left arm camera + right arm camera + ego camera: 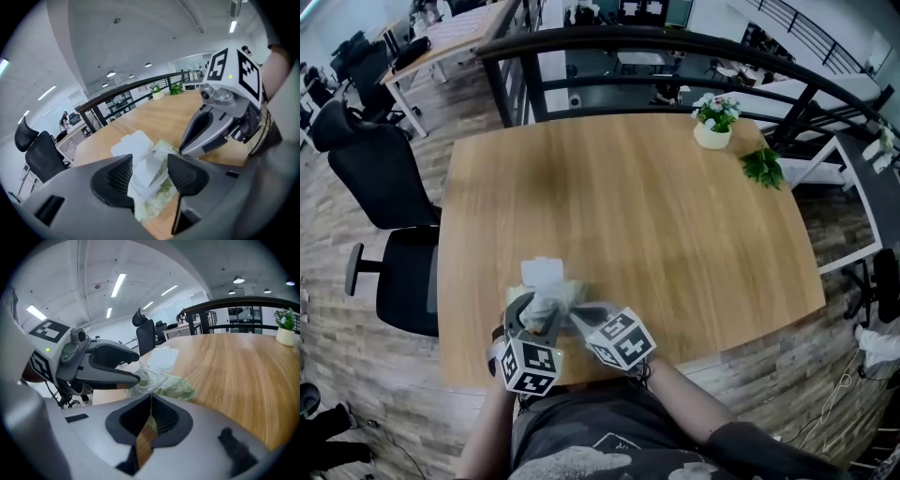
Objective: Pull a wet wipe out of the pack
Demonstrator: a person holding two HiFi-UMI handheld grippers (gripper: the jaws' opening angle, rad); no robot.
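I'm clamping my right gripper [150,399] on the edge of the wet wipe pack [555,298], low left of centre, steadying it. My left gripper [149,161] is straddling the raised wipe [142,180], jaws apart, not pinching.

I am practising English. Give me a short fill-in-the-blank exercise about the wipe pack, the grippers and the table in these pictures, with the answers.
1. The lid of the wet wipe pack stands ___.
2. A white wipe shows between the apart jaws of the ___ hand-held gripper.
3. The pack lies on a ___ table.
Answers: open; left; wooden.
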